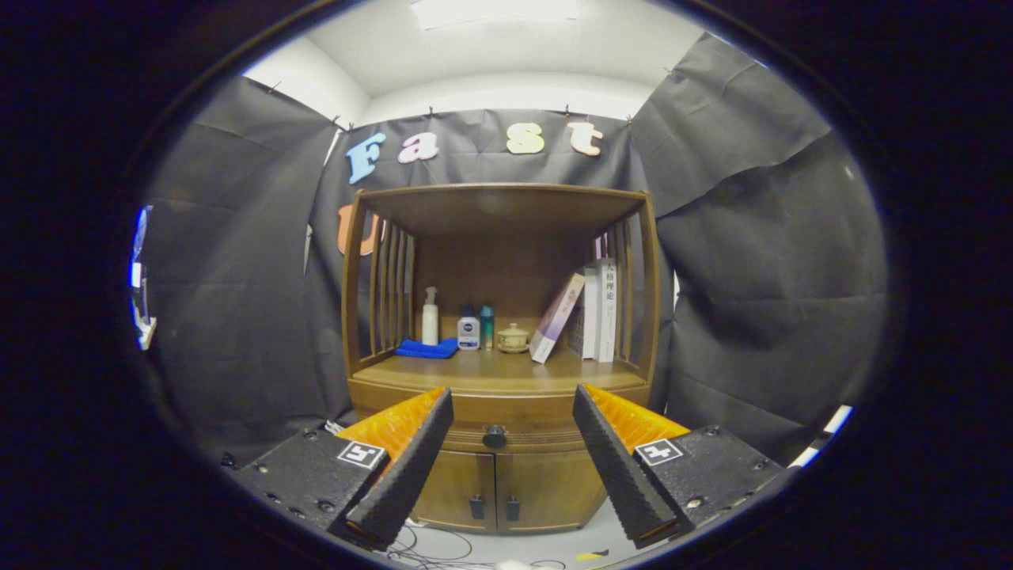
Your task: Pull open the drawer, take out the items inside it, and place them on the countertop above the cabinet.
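A wooden cabinet (498, 317) stands ahead against the black cloth wall. Its drawer (522, 435) sits shut under the countertop (498, 370), with a dark round knob (495, 436) at its middle. My gripper (513, 404) is open, its two black ribbed fingers (411, 467) spread wide with orange backs. The knob lies beyond the fingers, in line with the gap between them, and nothing is held. What lies inside the drawer is hidden.
On the countertop stand a blue cloth (427, 348), a white pump bottle (430, 317), two small bottles (468, 331), a small lidded pot (513, 339) and leaning books (589, 313). Two lower doors (495, 491) sit under the drawer. Cables (443, 546) lie on the floor.
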Available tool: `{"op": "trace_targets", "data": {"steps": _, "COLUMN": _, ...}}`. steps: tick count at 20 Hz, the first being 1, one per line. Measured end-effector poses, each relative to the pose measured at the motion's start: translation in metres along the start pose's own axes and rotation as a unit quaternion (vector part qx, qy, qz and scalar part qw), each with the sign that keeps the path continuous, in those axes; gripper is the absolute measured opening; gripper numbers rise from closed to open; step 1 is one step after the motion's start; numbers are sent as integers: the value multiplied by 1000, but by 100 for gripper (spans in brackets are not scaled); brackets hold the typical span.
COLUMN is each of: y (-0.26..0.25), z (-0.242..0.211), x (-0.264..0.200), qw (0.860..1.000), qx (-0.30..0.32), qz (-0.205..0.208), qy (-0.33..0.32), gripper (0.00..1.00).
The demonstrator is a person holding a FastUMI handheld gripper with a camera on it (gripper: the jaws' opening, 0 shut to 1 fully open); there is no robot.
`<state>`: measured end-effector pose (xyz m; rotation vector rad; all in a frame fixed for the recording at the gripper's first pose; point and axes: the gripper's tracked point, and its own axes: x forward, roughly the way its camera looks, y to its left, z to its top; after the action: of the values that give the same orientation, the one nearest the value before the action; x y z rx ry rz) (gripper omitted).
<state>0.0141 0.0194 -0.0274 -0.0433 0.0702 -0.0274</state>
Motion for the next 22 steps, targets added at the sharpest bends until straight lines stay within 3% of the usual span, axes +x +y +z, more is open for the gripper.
{"op": "trace_targets", "data": {"steps": 10, "y": 13, "z": -15, "x": 37, "qw": 1000, "qx": -16, "qz": 8, "qy": 10, "gripper": 100}}
{"op": "trace_targets", "data": {"steps": 22, "y": 4, "z": -94, "x": 155, "qw": 999, "qx": -12, "qz": 1, "qy": 42, "gripper": 100}}
